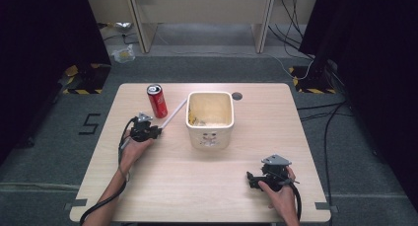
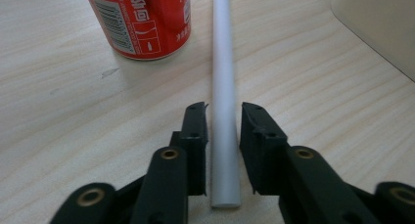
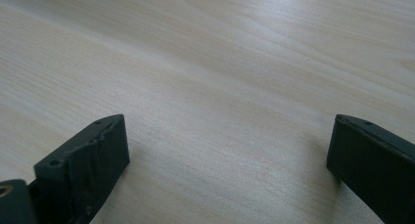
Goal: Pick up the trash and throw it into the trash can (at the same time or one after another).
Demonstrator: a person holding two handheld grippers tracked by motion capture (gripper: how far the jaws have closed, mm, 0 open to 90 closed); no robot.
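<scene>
A white rod (image 2: 222,53) lies on the wooden table (image 1: 197,186), running from near the cream bucket (image 1: 209,118) toward my left gripper (image 1: 157,131). In the left gripper view, my left gripper (image 2: 224,109) has its jaws closed against both sides of the rod's near end, and the rod rests flat on the table. A red soda can (image 1: 156,100) stands upright just left of the rod (image 1: 173,115). At the front right, my right gripper (image 1: 250,180) is held low over bare wood. Its jaws (image 3: 227,123) are spread wide with nothing between them.
The bucket's pale wall (image 2: 381,23) is to the right of the rod. The red can (image 2: 142,21) is close on the rod's left. A dark round hole (image 1: 237,95) sits in the table behind the bucket. Black curtains and cables surround the table.
</scene>
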